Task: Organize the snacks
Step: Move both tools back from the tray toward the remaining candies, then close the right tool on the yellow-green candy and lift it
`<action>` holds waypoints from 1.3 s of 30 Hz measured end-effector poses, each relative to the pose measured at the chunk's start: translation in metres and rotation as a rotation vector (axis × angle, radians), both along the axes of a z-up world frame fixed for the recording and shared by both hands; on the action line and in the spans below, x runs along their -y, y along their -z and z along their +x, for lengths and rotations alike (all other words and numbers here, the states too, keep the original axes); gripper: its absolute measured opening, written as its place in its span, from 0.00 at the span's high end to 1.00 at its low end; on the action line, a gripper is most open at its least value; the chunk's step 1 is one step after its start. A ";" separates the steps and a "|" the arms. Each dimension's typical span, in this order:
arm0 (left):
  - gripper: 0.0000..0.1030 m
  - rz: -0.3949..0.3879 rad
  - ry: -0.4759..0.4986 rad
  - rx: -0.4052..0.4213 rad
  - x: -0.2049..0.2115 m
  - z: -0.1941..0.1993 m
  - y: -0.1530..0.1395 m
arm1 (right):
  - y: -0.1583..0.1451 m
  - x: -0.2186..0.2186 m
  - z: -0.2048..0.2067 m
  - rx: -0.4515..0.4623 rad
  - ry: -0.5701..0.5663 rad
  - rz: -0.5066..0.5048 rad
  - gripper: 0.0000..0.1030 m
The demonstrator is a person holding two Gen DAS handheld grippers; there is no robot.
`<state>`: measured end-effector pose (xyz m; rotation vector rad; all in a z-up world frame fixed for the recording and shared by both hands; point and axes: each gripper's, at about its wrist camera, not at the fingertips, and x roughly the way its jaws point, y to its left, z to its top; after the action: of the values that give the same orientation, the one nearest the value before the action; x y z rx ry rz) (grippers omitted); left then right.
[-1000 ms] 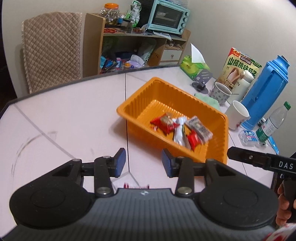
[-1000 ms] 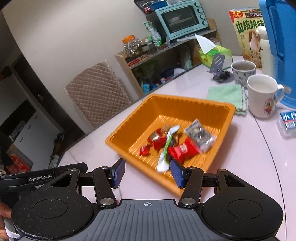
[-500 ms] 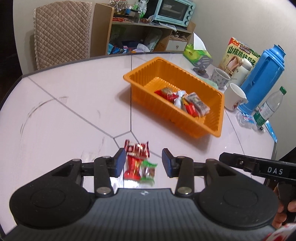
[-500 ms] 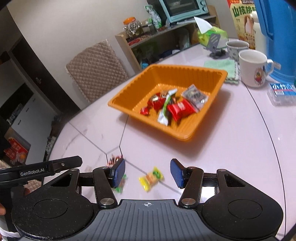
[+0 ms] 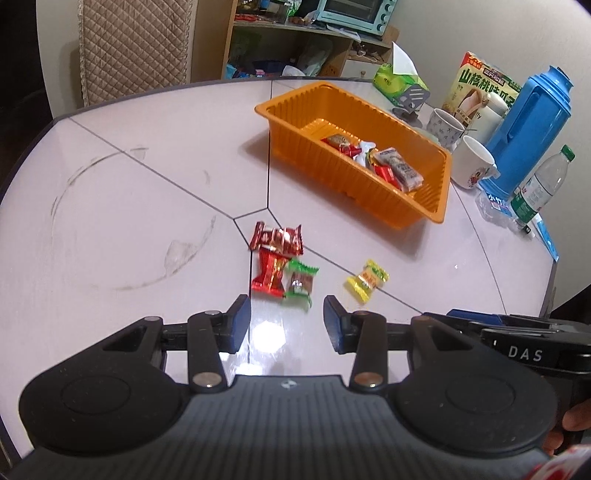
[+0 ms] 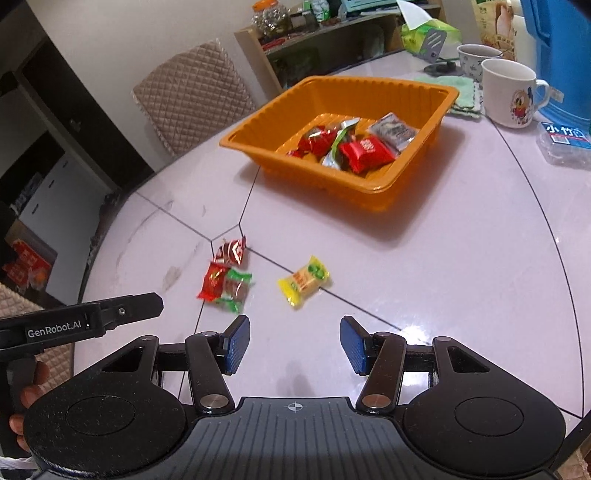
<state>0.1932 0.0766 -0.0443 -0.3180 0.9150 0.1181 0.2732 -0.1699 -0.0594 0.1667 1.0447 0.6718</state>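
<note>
An orange tray [image 5: 291, 107] [image 6: 258, 127] holds several wrapped snacks [image 5: 384, 166] [image 6: 364, 151]. On the table in front of it lie two red snacks [image 5: 277, 240] [image 5: 269, 273], a green-wrapped snack [image 5: 301, 282] [image 6: 236, 288] and a yellow snack [image 5: 367, 278] [image 6: 303, 280]. My left gripper [image 5: 286, 326] is open and empty, just short of the red and green snacks. My right gripper [image 6: 293, 345] is open and empty, just short of the yellow snack.
Behind the tray stand two mugs [image 5: 474, 166] [image 5: 445, 125], a blue thermos [image 5: 528, 129], a water bottle [image 5: 543, 184], a snack box [image 5: 484, 88] and a tissue pack [image 5: 395, 79]. A padded chair [image 5: 136, 40] and a shelf with a toaster oven [image 5: 354, 14] stand beyond the table.
Both grippers have pulled back from the tray toward the near table edge and tilted down. The loose snacks on the table have come into view in front of them.
</note>
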 end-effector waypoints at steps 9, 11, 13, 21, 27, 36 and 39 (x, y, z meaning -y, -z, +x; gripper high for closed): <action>0.62 -0.010 -0.005 -0.018 0.001 -0.005 0.009 | 0.008 -0.011 -0.001 -0.012 -0.023 -0.015 0.47; 0.62 -0.011 -0.007 -0.022 0.000 -0.004 0.010 | 0.010 -0.012 0.000 -0.014 -0.025 -0.017 0.47; 0.62 -0.008 -0.010 -0.026 -0.001 -0.003 0.011 | 0.011 -0.012 0.002 -0.015 -0.024 -0.019 0.47; 0.62 -0.008 -0.020 -0.034 -0.005 0.002 0.017 | 0.019 -0.018 0.009 -0.029 -0.015 -0.026 0.47; 0.62 -0.005 -0.028 -0.034 -0.009 0.006 0.021 | 0.027 -0.024 0.020 -0.046 -0.004 -0.025 0.47; 0.62 -0.005 -0.044 -0.040 -0.017 0.014 0.027 | 0.036 -0.042 0.034 -0.030 -0.016 -0.038 0.50; 0.62 -0.008 -0.050 -0.042 -0.020 0.015 0.028 | 0.040 -0.047 0.039 -0.040 -0.016 -0.043 0.55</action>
<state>0.2079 0.0966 -0.0722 -0.3472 0.9492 0.1681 0.3120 -0.1232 -0.0999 0.1349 1.0992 0.6627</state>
